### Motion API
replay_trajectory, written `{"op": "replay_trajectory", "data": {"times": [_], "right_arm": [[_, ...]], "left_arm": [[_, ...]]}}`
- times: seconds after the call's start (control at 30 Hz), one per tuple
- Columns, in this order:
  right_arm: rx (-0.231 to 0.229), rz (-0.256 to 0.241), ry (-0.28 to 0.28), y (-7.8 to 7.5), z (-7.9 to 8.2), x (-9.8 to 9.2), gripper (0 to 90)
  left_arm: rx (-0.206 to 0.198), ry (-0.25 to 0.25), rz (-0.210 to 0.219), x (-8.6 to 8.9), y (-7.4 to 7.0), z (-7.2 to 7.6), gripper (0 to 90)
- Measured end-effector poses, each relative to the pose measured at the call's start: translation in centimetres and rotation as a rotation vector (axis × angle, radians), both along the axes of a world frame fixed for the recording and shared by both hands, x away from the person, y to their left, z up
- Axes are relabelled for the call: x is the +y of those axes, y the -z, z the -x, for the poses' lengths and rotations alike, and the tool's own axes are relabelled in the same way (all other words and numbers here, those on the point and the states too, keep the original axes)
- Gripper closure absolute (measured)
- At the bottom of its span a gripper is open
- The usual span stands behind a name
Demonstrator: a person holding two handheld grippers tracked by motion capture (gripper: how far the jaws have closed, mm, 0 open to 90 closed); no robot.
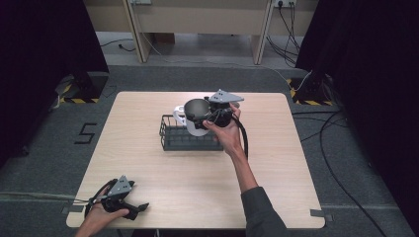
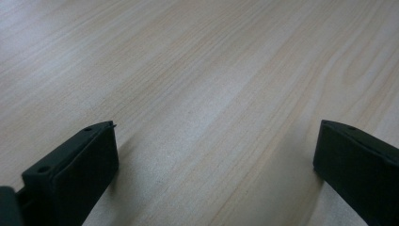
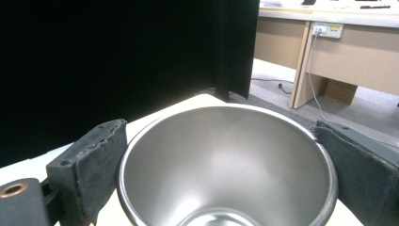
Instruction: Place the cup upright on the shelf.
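A metal cup (image 1: 196,109) with a shiny steel inside (image 3: 226,169) hangs over the right end of a black wire basket (image 1: 180,140) at the table's middle. My right gripper (image 1: 201,118) is shut on it, one jaw pressed to each side of its rim (image 3: 219,136). A white mug (image 1: 179,114) with its handle to the left stands in the basket just behind the cup. My left gripper (image 1: 139,209) lies on the table near the front left corner, open (image 2: 216,136), with only bare wood between its jaws.
The wooden table (image 1: 197,187) stands on grey carpet. Black curtains hang at both sides, cables run over the floor at the right, and wooden desk legs (image 1: 136,34) stand beyond the far edge.
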State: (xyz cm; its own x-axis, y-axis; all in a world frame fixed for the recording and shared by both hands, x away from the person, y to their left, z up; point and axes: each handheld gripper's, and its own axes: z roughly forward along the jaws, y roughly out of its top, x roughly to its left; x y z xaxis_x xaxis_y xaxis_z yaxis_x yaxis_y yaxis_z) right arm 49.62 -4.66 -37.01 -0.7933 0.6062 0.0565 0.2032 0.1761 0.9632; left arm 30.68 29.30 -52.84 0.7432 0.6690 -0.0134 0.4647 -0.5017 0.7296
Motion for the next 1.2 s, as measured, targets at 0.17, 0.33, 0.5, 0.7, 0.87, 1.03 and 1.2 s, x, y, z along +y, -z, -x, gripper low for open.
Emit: {"op": "replay_trajectory", "data": {"times": [0.17,0.33,0.5,0.7,0.87,1.03,1.2], "right_arm": [[0.007,-0.005,0.006,0.4,-0.8,0.0,6.0],[0.013,0.005,0.007,1.0,-1.4,-0.1,6.0],[0.011,0.015,0.009,1.3,-1.7,0.0,6.0],[0.018,0.019,0.017,1.7,-2.2,0.0,6.0],[0.028,0.024,0.023,2.2,-2.6,-0.1,6.0],[0.031,0.038,0.021,2.7,-2.7,0.2,6.0],[0.054,0.040,0.021,3.5,-2.9,0.1,6.0]], "left_arm": [[0.000,0.000,0.000,0.0,0.0,0.0,0.0],[-0.001,0.000,-0.001,0.0,0.0,0.0,0.0],[-0.002,0.000,0.001,0.0,0.0,0.0,0.0],[-0.002,0.000,0.000,0.0,0.0,0.0,0.0],[-0.001,0.001,-0.001,0.0,0.0,0.0,0.0],[-0.002,0.000,0.000,0.0,0.0,0.0,0.0],[-0.002,0.000,0.001,0.0,0.0,0.0,0.0]]}}
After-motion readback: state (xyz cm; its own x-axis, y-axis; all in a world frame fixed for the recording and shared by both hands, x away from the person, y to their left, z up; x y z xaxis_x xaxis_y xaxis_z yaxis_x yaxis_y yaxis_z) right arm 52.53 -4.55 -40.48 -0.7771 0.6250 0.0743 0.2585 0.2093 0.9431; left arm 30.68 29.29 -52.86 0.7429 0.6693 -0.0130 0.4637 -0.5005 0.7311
